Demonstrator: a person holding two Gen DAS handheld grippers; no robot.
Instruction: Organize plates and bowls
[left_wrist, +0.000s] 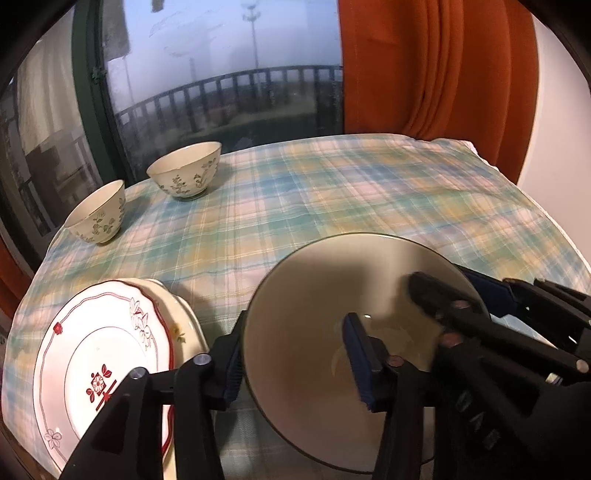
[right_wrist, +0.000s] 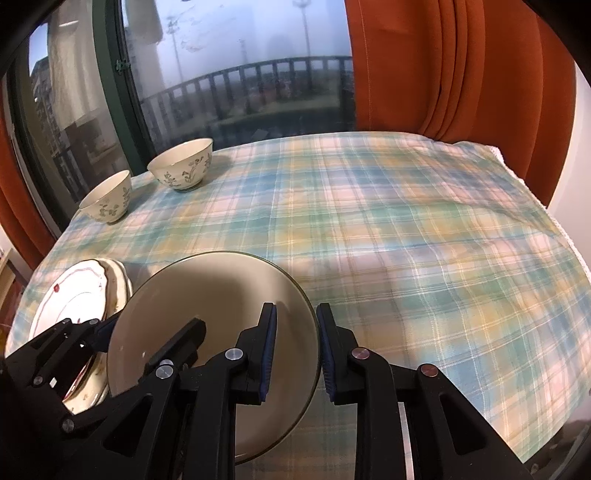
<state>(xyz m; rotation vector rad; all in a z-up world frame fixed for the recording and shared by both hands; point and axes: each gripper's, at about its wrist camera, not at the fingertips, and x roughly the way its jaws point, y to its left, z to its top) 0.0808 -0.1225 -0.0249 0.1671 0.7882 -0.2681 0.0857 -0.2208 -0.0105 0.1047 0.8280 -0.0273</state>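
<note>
Plaid tablecloth (right_wrist: 406, 229): both tools, left (left_wrist: 295, 362) and right (right_wrist: 295, 350), pinch beige plate (right_wrist: 221, 295) rim.

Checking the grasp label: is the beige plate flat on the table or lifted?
Lifted and tilted: the beige plate hangs between both grippers, near rim clear of the plaid tablecloth.

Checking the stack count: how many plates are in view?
3: a plain plate between both grippers, and a red-patterned plate stacked on a cream plate to its left. More may hide underneath.

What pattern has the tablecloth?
Pastel plaid tablecloth: blue, green, yellow, pink; clearest in right wrist view.
</note>
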